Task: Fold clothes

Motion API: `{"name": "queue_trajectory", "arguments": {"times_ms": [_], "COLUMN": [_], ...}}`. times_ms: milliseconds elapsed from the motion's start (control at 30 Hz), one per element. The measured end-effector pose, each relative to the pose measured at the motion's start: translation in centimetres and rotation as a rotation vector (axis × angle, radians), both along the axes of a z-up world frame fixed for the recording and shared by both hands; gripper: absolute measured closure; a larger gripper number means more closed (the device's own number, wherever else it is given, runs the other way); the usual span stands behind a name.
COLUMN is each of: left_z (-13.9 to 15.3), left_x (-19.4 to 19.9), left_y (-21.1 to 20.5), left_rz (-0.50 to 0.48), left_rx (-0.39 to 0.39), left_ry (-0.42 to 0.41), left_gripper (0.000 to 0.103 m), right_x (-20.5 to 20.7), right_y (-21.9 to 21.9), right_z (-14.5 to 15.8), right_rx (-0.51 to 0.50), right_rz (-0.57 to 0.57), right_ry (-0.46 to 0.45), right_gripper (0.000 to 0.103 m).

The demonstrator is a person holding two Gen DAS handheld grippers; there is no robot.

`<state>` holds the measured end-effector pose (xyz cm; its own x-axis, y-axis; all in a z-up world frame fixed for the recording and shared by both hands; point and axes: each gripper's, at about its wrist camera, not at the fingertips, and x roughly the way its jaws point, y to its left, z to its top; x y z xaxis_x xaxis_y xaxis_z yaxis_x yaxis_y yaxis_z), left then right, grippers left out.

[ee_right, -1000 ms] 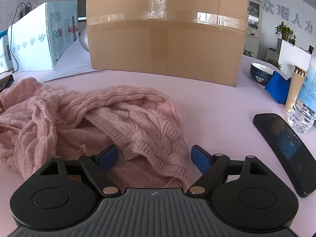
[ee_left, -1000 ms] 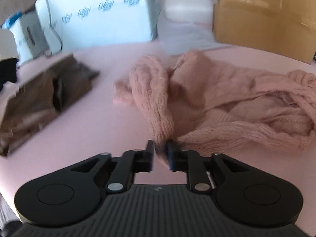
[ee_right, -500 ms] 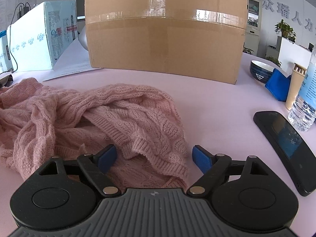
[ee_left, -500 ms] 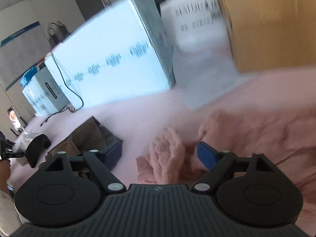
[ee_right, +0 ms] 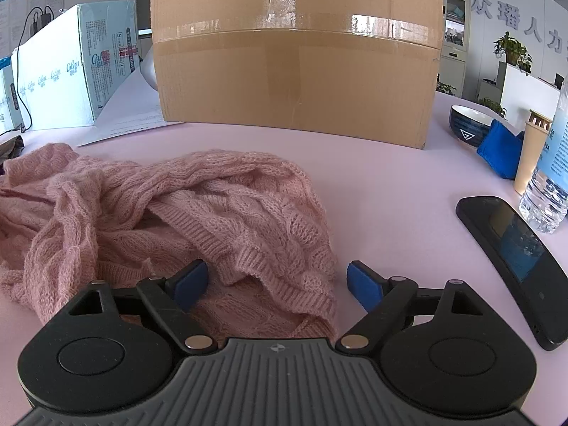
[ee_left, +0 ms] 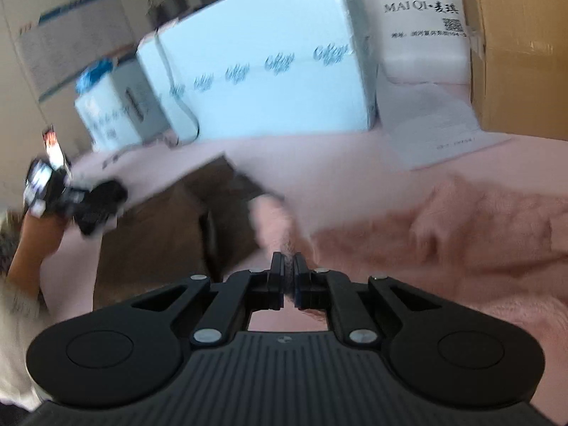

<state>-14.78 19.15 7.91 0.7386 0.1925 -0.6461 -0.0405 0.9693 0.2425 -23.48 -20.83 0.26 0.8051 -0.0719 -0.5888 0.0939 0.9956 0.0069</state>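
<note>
A pink cable-knit sweater lies crumpled on the pink table. In the left wrist view, which is motion-blurred, it spreads to the right. My left gripper is shut on a fuzzy sleeve end of it, which sticks up just beyond the fingertips. My right gripper stands open low over the sweater's ribbed hem. The hem lies between the blue pads without being pressed.
A brown garment lies left of the sweater. A big cardboard box, a pale blue carton and a paper sheet stand behind. A phone, bottle, cup and bowl sit right. A person's hand is at far left.
The left gripper gripped knit a second ago, stood wide open half a second ago, and has shut again on the sleeve; its view swung left and blurred. The right gripper stayed put.
</note>
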Motion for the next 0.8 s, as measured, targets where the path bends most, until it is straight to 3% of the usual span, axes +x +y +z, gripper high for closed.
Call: {"name": "queue_trajectory", "arguments": {"times_ms": [267,333,367,467,567,667,733,800], "left_z": [-4.3,-4.8,-4.6,-1.8,1.2,3.6,4.9,5.4], "left_x": [-1.0,-0.5,-0.3,-0.8,-2.2,-3.5,-4.1,-4.2], "left_y": [2.4,2.7,2.7,2.9,1.8,0.4,0.2,0.2], "left_rz": [0.026,0.033,0.042,0.059,0.083,0.089,0.100,0.074], "left_rx": [-0.024,-0.001,0.017,0.018,0.093,0.121,0.055,-0.019], "left_ry": [0.070,0.047,0.027,-0.105,-0.292,-0.447,-0.508,-0.516], "left_gripper": [0.093,0.080,0.068,0.064,0.065,0.065,0.063,0.056], "right_x": [0.0,-0.1,-0.2,-2.1,-4.0,-3.8,-3.0,-1.7], "right_y": [-0.1,-0.2,-0.3,-0.3,0.6,2.1,3.5,5.2], "right_z": [0.0,0.1,0.2,1.5,3.0,4.0,4.3,4.4], "right_rx": [0.005,0.010,0.016,0.037,0.018,0.053,0.061,0.052], "right_rz": [0.003,0.005,0.009,0.060,0.121,0.219,0.273,0.319], "right_ry": [0.001,-0.008,-0.020,-0.152,-0.285,-0.292,-0.271,-0.235], "right_gripper": [0.017,0.017,0.017,0.017,0.017,0.017,0.027,0.038]}}
